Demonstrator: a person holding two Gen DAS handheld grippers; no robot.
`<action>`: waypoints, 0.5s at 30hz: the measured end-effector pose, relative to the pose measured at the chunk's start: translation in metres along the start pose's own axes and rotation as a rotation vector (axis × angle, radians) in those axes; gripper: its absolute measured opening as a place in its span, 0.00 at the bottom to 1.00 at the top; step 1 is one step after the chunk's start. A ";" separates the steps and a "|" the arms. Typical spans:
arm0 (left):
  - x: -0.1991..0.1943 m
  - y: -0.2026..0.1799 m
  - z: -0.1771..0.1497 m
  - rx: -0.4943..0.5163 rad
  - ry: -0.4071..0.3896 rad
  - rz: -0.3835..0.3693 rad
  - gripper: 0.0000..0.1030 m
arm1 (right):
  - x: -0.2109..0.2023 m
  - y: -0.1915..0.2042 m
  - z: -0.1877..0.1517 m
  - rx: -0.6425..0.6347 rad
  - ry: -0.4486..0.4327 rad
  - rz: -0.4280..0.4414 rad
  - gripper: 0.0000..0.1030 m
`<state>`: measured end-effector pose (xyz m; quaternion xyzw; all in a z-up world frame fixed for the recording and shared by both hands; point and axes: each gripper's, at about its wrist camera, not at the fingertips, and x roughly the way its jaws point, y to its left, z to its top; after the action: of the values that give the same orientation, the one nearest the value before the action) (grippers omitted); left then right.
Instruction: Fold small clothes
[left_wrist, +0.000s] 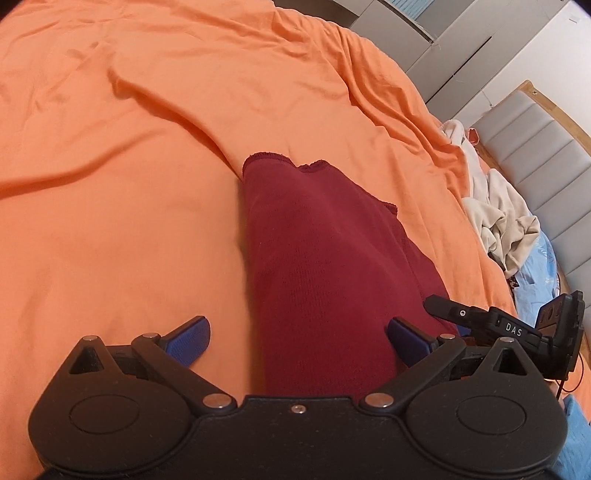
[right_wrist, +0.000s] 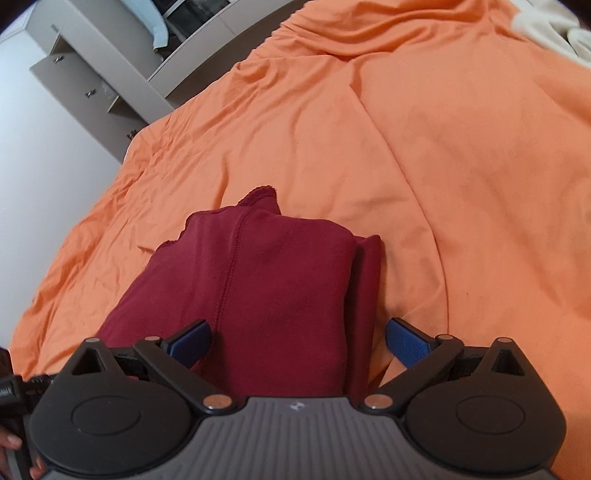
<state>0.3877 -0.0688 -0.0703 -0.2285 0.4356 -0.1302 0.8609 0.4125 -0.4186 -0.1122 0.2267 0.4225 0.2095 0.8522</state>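
Note:
A dark red knit garment lies folded into a long strip on the orange bedsheet. My left gripper is open, its blue pads on either side of the garment's near end and apart from the cloth. In the right wrist view the same red garment shows a seam down its middle and a folded edge on the right. My right gripper is open too, its left pad over the cloth and the right pad over the sheet. The right gripper's black body shows at the left view's right edge.
A heap of cream clothes lies at the bed's right side beside a grey padded headboard. Light blue fabric lies beyond it. Grey drawers stand past the bed's far left edge. The sheet is wrinkled.

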 end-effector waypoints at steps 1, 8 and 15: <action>0.000 0.000 -0.001 0.002 -0.001 0.002 0.99 | 0.001 0.000 -0.001 0.001 0.001 -0.002 1.00; 0.003 -0.004 -0.003 0.007 -0.004 0.017 0.99 | 0.002 0.002 -0.002 -0.010 0.004 -0.018 1.00; 0.003 -0.005 -0.004 0.014 -0.007 0.027 0.99 | 0.002 0.002 -0.003 -0.012 0.005 -0.021 1.00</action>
<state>0.3860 -0.0758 -0.0720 -0.2168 0.4349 -0.1209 0.8656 0.4113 -0.4149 -0.1136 0.2166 0.4257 0.2037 0.8546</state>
